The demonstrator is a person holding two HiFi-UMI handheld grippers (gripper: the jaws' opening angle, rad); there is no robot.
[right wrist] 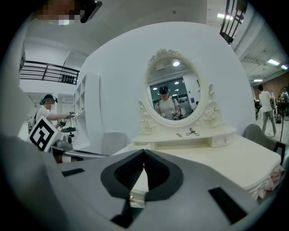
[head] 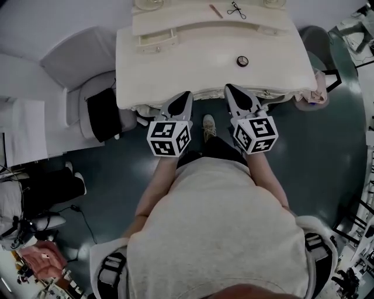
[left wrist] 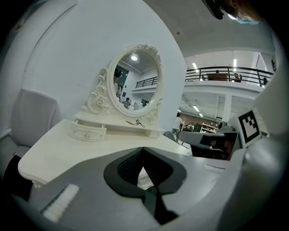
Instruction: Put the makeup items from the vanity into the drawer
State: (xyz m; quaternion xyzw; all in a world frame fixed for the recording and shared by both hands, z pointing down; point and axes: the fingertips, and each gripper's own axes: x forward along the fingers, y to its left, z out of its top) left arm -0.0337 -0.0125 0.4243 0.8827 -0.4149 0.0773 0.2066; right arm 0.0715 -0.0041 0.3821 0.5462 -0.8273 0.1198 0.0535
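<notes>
A: Where are the 2 grippers standing now?

B: Both are hovering side by side at the front edge of the counter (head: 146, 64), and both are pointing toward the mirror (right wrist: 174, 88). The left gripper (head: 186, 93) is keeping its jaws together at the tips and is holding nothing. The right gripper (head: 229, 87) is doing the same: its jaws are fully closed, with nothing between them.

A: And the makeup items?

B: I am seeing 3. A round compact (head: 242, 61) is lying on the open counter, a little ahead of the right gripper and well apart from it. A pencil (head: 216, 11) and a curler (head: 236, 10) are lying near each other on the raised shelf (head: 175, 23) below the mirror, the pencil to the left.

A: Is any gripper touching them?

B: No, all 3 are lying free.

A: And the drawer?

B: A small drawer (left wrist: 88, 131) is sitting at the left end of the shelf and is showing its front closed. A grey chair (head: 87, 58) is standing beside the counter on the left.
</notes>
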